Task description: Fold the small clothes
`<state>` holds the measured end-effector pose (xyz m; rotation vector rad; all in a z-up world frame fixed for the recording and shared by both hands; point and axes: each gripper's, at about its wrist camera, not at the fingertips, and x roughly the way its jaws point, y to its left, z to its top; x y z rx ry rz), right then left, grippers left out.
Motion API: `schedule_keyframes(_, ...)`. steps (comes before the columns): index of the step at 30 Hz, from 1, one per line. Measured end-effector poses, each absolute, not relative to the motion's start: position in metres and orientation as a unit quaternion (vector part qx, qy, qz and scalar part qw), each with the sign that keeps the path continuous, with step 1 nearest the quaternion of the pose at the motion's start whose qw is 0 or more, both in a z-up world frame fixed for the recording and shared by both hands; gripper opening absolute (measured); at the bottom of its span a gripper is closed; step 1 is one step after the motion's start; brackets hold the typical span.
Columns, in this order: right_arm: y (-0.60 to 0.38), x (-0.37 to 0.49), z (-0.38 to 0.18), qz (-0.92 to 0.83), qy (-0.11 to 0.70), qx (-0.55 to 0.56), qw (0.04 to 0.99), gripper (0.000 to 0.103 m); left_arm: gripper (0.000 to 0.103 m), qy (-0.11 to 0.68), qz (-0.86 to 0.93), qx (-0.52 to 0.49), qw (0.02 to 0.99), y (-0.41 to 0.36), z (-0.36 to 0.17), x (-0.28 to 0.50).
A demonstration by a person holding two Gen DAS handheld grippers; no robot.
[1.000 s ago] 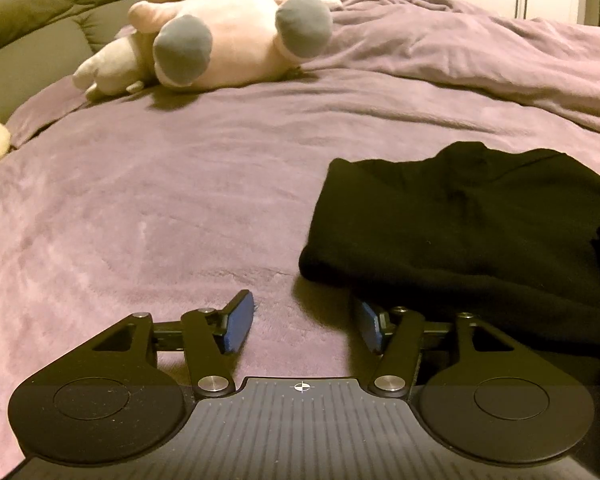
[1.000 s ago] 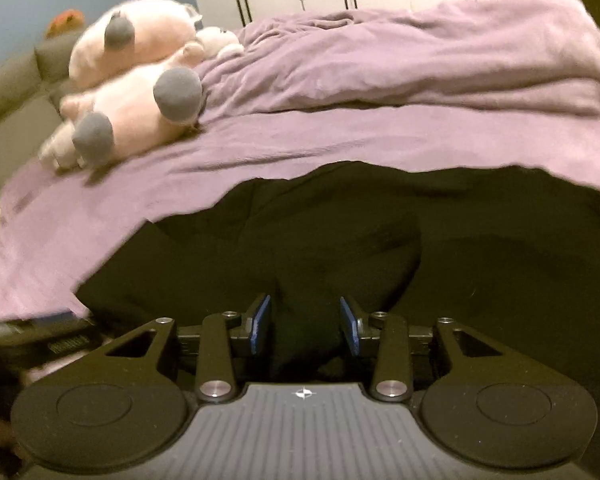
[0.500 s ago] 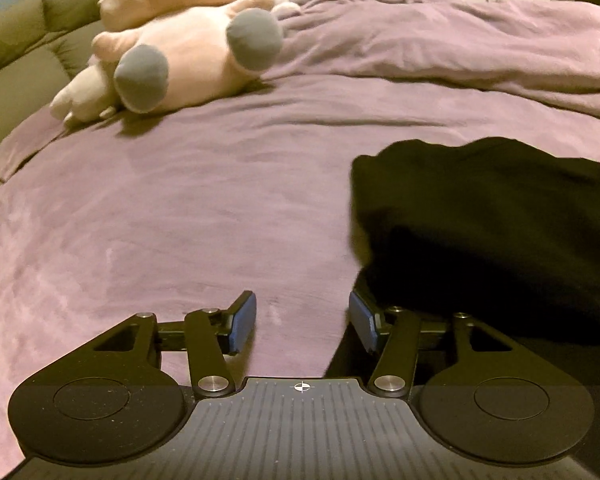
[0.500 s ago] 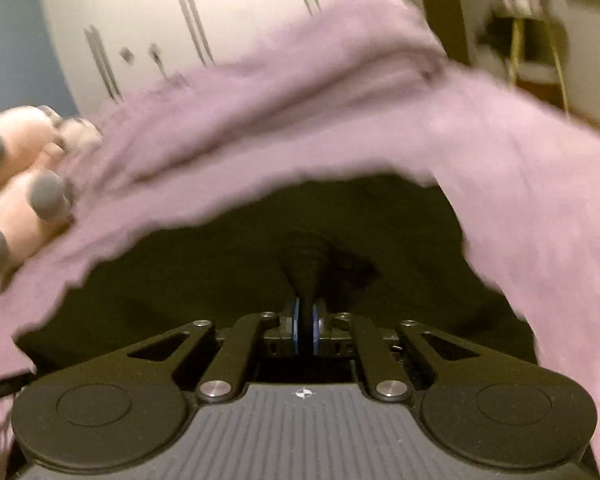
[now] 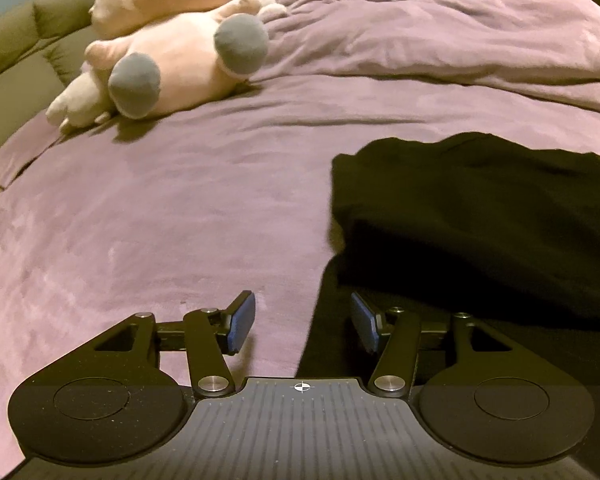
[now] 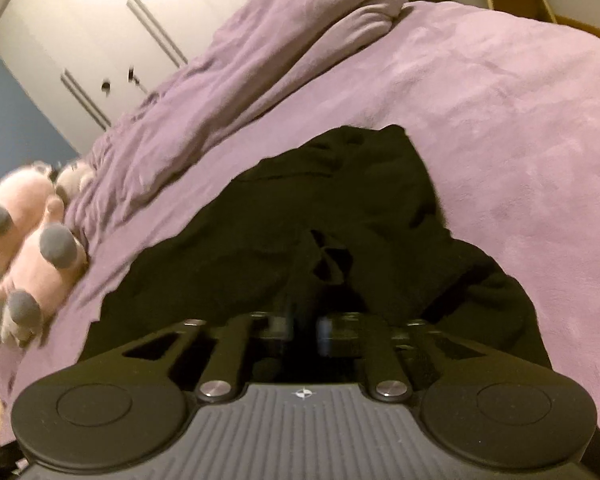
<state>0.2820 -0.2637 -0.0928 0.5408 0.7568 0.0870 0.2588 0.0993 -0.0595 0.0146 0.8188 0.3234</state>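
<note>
1. A purple bedspread (image 5: 148, 216) fills both views, with a bunched purple duvet (image 5: 440, 48) at 1 o'clock in the left wrist view.
2. The black garment (image 5: 480, 216) lies on the bedspread at 3 o'clock, its edge reaching down to 6 o'clock.
3. A pink plush toy (image 5: 180, 60) lies at 11 o'clock.
4. The left gripper (image 5: 302, 322) has its fingers spread, the garment's edge between them, unpinched.
5. The right gripper (image 6: 304, 326) has its fingers pressed together, pinching a fold of the garment.
</note>
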Motion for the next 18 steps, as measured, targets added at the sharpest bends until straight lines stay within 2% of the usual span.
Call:
schedule_keyframes(2, -0.251, 0.284, -0.078, 0.042, 0.349, 0.205, 0.913, 0.004, 0.059, 0.393, 0.157, 0.015, 0.906, 0.094, -0.059, 0.26)
schedule_keyframes(3, -0.247, 0.281, -0.066, 0.044, 0.317, 0.183, 0.93, 0.004, 0.06, 0.392, 0.158, 0.017, 0.906, 0.092, -0.059, 0.262)
schedule_keyframes(6, -0.257, 0.265, -0.037, 0.043, 0.2, 0.205, 0.957, 0.004, 0.06, 0.393, 0.158, 0.011, 0.906, 0.089, -0.061, 0.264)
schedule_keyframes(8, -0.265, 0.26, -0.032, 0.004, 0.17, 0.197, 0.965, 0.005, 0.06, 0.401, 0.159, 0.01, 0.902, 0.089, -0.066, 0.266)
schedule_keyframes(10, -0.273, 0.265, -0.046, -0.016, 0.196, 0.183, 0.963, 0.007, 0.06, 0.408, 0.155, 0.004, 0.9, 0.089, -0.069, 0.267)
schedule_keyframes(13, -0.285, 0.285, -0.084, -0.017, 0.328, 0.188, 0.926, 0.011, 0.06, 0.408, 0.151, 0.006, 0.9, 0.089, -0.068, 0.265)
schedule_keyframes(18, -0.299, 0.278, -0.096, -0.01, 0.324, 0.245, 0.914, 0.01, 0.06, 0.389, 0.142, -0.016, 0.91, 0.088, -0.05, 0.263)
